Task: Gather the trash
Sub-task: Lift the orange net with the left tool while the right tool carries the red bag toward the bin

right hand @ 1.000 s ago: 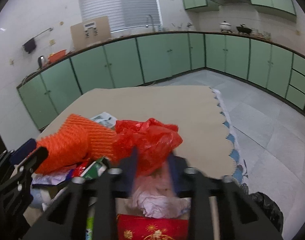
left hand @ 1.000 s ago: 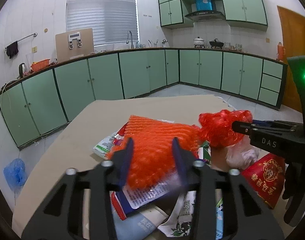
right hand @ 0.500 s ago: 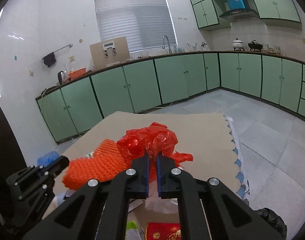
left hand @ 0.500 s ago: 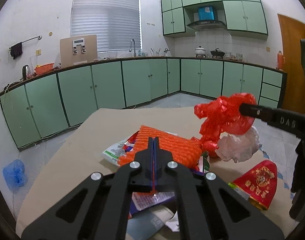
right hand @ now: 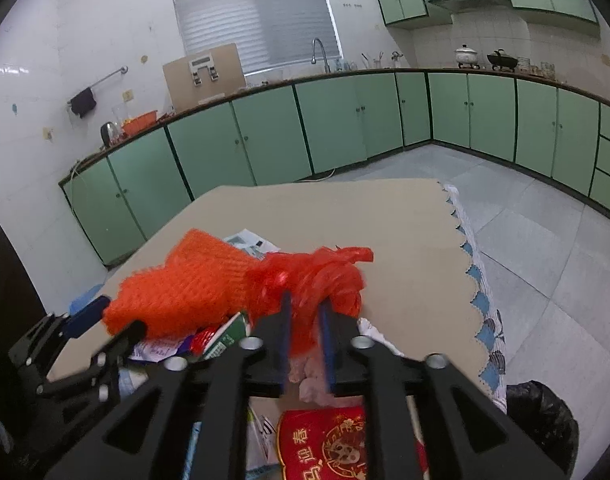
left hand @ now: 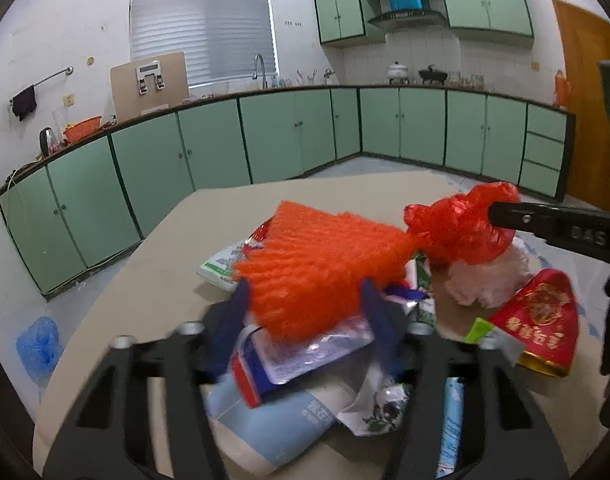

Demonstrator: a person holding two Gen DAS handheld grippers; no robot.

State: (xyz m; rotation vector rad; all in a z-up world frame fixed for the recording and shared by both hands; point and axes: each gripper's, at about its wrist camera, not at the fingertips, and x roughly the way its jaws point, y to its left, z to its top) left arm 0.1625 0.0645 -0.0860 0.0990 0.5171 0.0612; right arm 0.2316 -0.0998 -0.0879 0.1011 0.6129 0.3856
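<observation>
A heap of trash lies on the beige table [left hand: 105,312]. An orange foam net [left hand: 321,264] lies on top of wrappers and cartons; it also shows in the right wrist view [right hand: 189,292]. My left gripper [left hand: 305,300] is open with its jaws on either side of the net. A crumpled red plastic bag [left hand: 461,228] sits to its right. My right gripper [right hand: 305,316] is shut on the red plastic bag [right hand: 329,276]. A white crumpled bag [left hand: 489,280] and a red packet [left hand: 541,320] lie to the right.
A blue and white carton [left hand: 273,420] and several wrappers lie under my left gripper. A black trash bag [right hand: 545,412] sits on the floor right of the table. A blue bag [left hand: 37,344] lies on the floor at left. Green cabinets [left hand: 185,160] line the walls.
My left gripper was shut half a second ago and has opened around the orange net. My right gripper has dipped slightly with the red bag, its jaws now slightly apart.
</observation>
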